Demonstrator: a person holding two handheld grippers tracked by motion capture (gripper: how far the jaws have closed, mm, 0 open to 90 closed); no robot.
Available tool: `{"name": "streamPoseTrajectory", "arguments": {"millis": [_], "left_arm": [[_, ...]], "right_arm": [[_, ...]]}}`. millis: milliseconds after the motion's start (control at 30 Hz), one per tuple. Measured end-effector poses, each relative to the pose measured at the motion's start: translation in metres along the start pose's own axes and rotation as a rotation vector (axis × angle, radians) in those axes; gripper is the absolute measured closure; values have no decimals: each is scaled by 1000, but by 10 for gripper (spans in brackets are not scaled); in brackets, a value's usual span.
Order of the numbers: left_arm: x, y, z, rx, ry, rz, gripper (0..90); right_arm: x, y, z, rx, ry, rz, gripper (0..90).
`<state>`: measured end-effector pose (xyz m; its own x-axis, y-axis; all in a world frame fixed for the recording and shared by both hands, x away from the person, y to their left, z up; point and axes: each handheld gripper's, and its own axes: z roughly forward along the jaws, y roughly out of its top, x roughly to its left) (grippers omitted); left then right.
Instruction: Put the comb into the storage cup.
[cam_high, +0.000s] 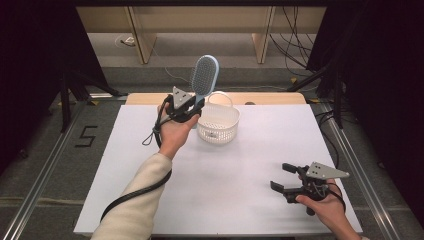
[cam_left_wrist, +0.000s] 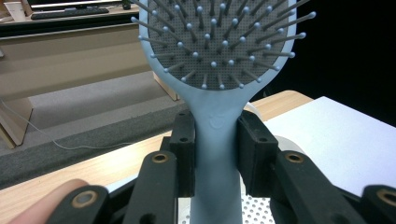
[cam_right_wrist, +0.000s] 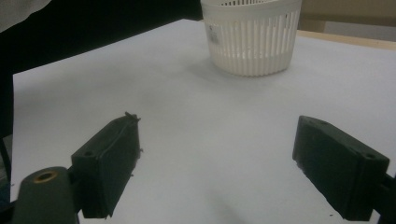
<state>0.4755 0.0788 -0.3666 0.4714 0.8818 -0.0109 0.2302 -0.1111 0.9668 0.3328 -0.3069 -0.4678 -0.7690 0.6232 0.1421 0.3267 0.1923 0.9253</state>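
Observation:
A light blue hairbrush (cam_high: 204, 75) stands upright, its handle clamped in my left gripper (cam_high: 196, 107), which is shut on it just left of the white slotted basket (cam_high: 218, 124). In the left gripper view the brush's grey bristled pad (cam_left_wrist: 219, 42) rises above the jaws, whose pads (cam_left_wrist: 186, 140) press both sides of the handle (cam_left_wrist: 215, 154). My right gripper (cam_high: 283, 176) rests low over the white table at the front right, open with nothing between its fingers (cam_right_wrist: 109, 161). The basket (cam_right_wrist: 252, 35) stands well ahead of it.
The white table surface (cam_high: 225, 175) has a wooden strip (cam_high: 270, 98) along its far edge. Beyond it are grey floor, wooden furniture legs and loose cables. Black stands flank the table on both sides.

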Motion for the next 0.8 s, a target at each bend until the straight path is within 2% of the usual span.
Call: {"name": "streamPoseTrajectory", "arguments": {"millis": [800], "left_arm": [[-3,3,8,2,-4,0,695]], "right_arm": [[0,0,0,3,2,-2,159]]}}
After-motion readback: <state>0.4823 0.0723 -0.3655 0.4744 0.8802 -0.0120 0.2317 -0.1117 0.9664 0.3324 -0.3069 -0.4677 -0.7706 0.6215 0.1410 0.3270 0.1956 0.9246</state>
